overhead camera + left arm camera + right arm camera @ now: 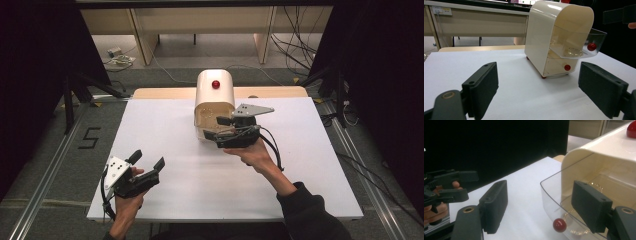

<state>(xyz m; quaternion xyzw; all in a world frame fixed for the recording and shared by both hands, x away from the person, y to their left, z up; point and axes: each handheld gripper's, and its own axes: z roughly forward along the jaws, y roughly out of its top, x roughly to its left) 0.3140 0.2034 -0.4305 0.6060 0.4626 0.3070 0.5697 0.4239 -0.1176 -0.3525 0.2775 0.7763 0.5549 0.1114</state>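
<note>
On the white table (pixel 165 130), toward its far edge, stands a cream drawer cabinet (pixel 214 100) with a rounded top and a red knob (pixel 215 84) on that top. Its upper clear drawer (pixel 576 43) is pulled out, and the lower drawer (pixel 556 67) sits closed, each with a small red knob on its front. A thin, pale ring-shaped piece lies on the floor of the open drawer (pixel 584 220); what it is cannot be told.

The right gripper (pixel 216 128) is held level at the front of the cabinet, beside the open drawer. Its jaws stand spread: in the right gripper view one black jaw overlaps the drawer's clear side wall, the other hangs over bare table, and the drawer's red knob (pixel 559 225) lies between them, touched by neither. Nothing is pinched.

Near the table's front left corner, well apart from the cabinet, the left gripper (pixel 148 160) is held above the surface with its jaws wide apart and nothing between them; its view looks across the table at the cabinet's drawer side.
</note>
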